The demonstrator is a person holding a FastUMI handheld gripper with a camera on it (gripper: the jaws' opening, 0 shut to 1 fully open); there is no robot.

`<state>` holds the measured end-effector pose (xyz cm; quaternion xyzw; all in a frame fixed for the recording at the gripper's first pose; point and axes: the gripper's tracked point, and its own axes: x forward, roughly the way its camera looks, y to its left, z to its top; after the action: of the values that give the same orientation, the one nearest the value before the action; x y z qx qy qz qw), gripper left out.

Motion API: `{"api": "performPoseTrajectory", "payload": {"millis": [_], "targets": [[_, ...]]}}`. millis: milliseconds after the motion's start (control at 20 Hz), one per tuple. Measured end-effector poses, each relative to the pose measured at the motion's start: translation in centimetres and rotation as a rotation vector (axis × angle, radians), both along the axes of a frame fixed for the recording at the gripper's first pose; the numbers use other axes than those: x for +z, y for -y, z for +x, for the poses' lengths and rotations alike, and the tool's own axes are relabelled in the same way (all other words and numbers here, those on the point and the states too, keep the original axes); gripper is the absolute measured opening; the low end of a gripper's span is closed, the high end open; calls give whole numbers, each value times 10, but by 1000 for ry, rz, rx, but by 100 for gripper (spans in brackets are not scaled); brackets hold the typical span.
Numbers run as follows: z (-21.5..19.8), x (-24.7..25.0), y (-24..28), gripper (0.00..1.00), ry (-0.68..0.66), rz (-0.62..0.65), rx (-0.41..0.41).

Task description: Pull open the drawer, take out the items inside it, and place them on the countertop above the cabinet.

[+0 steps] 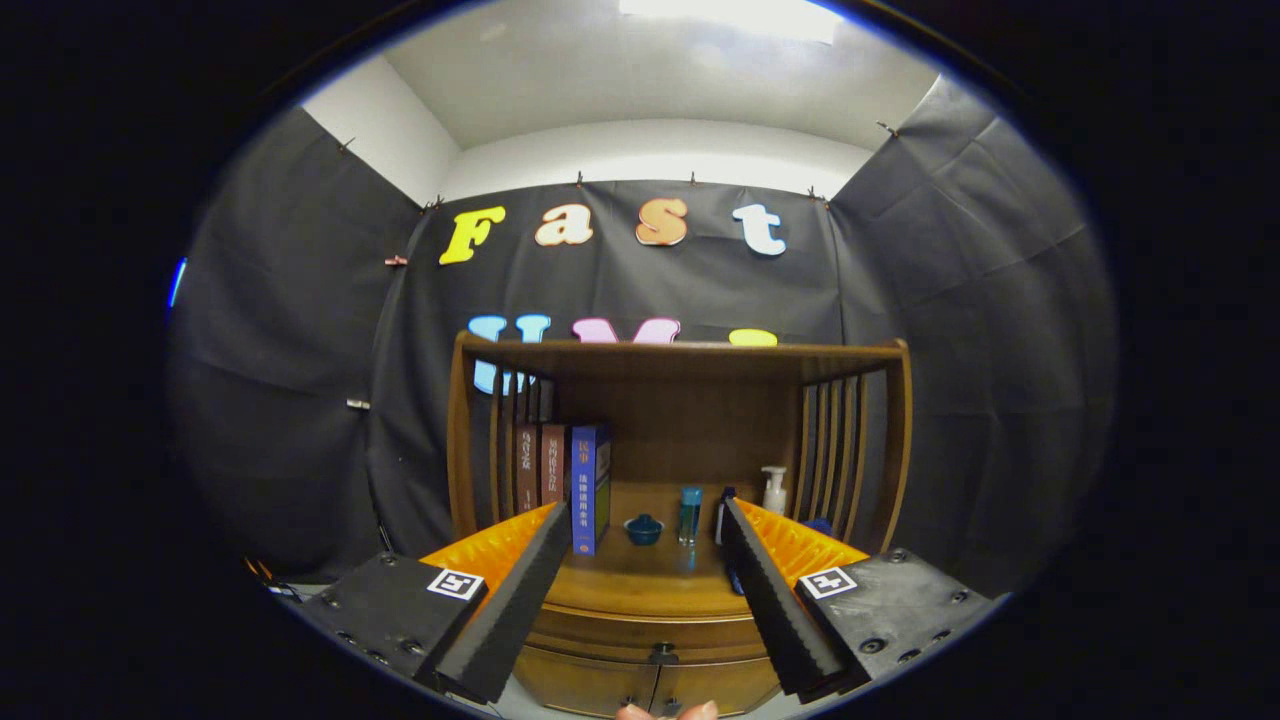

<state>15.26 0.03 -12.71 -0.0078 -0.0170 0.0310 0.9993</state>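
A wooden cabinet stands ahead of me, its drawer (pixel 600 632) shut, with a small dark knob (pixel 661 654) at the middle of the drawer front. The countertop (pixel 640 585) lies just above the drawer, under a wooden hutch. My gripper (pixel 643 512) is open, with its fingers wide apart and nothing between them. It hangs in front of the cabinet, above the level of the drawer and clear of it. What the drawer holds is hidden.
On the countertop stand three upright books (pixel 575 485) at the left, a small blue lidded bowl (pixel 643 529), a blue glass (pixel 690 515) and a white pump bottle (pixel 774 491). Two cabinet doors (pixel 590 685) sit under the drawer. A person's fingertips (pixel 665 711) show below.
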Motion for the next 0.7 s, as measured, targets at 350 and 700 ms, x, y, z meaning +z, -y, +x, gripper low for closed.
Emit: {"api": "performPoseTrajectory", "payload": {"millis": [350,700], "targets": [[37,-124,10,99,-151,5,-31],[55,-236,18,99,-332,78,-47]]}}
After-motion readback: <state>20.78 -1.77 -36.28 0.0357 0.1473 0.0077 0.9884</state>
